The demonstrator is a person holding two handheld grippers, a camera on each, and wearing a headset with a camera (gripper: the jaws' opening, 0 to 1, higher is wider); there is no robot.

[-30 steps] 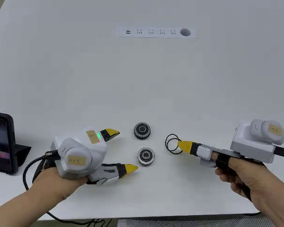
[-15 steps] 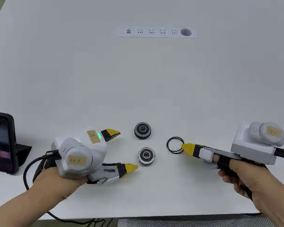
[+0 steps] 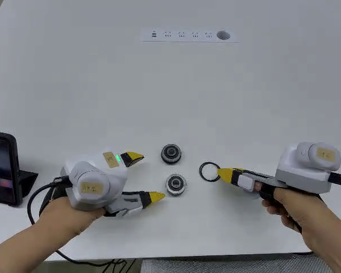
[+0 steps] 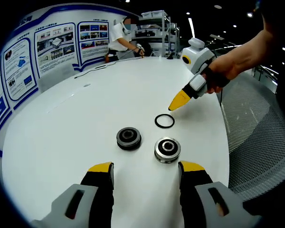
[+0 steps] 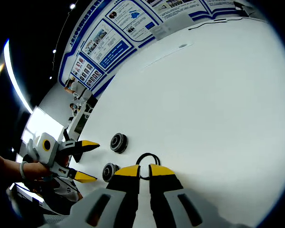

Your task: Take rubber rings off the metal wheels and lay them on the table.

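The left gripper [image 3: 146,176] sits just left of the shiny wheel [image 3: 175,183], with its jaws spread wide and holding nothing. The dark wheel [image 3: 171,153] lies just beyond the shiny wheel. The rubber ring [image 3: 209,171] lies flat on the table [image 3: 159,85], just right of the shiny wheel. Farther right, the right gripper [image 3: 223,173] has its jaws all but closed on nothing.

The dark wheel probably wears its ring. The step would go best with the left jaws bracing that wheel across its rim while the right pinches only the rubber lip and peels it sideways.

From the head view the right tip seems to touch the ring. The left gripper view shows a gap between them, and the right gripper view shows the thin slit between its jaws.
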